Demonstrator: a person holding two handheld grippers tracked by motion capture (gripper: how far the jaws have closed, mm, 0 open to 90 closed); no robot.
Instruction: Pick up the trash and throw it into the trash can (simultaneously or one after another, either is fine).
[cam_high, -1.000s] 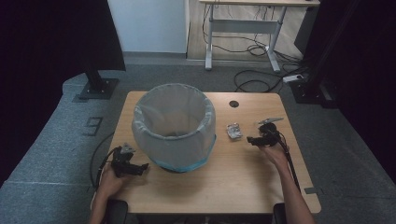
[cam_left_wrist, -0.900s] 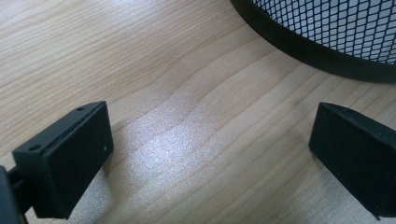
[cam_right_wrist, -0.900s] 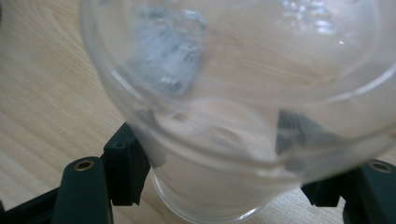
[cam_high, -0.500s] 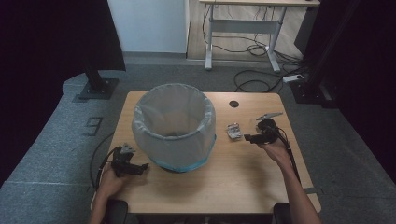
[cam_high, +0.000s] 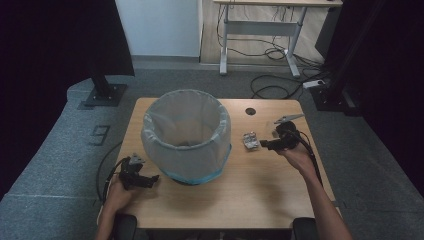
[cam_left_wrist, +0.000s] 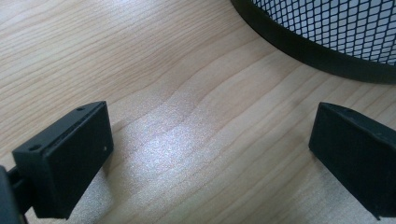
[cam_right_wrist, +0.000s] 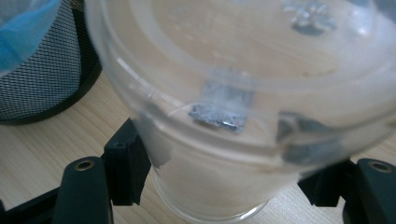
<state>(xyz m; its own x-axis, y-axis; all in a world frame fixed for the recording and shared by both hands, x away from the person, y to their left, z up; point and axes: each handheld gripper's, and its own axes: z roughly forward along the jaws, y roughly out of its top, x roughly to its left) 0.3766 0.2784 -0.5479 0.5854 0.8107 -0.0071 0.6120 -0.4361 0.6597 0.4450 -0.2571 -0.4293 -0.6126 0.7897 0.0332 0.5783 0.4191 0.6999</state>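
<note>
Clear plastic cup (cam_right_wrist: 243, 107) is clamped between the jaws of the right gripper (cam_high: 266, 144); in the right gripper view the black pads are pressed against the cup's lower wall on both sides, with the mouth turned toward the camera. Compared with a second ago, the cup has been lifted off the wooden table (cam_high: 260, 190) and carried slightly toward the bin; in the high view the crumpled-looking clear shape (cam_high: 250, 140) is now seen just off the gripper tip, between the gripper and the bin. Grip width looks unchanged, so no slip is suspected. Waste bin (cam_high: 186, 134), black mesh with a pale liner over a blue one, stands mid-table, close to the cup but not touching. Small grey scraps appear through the cup wall; whether they are inside it or on it cannot be told. Left gripper (cam_high: 136, 176) has been kept still at the near left of the bin, jaws wide apart over bare wood, nothing between them. Judged: pickup done, transfer to the bin is the step in hand; more height will likely be needed to clear the rim.
</note>
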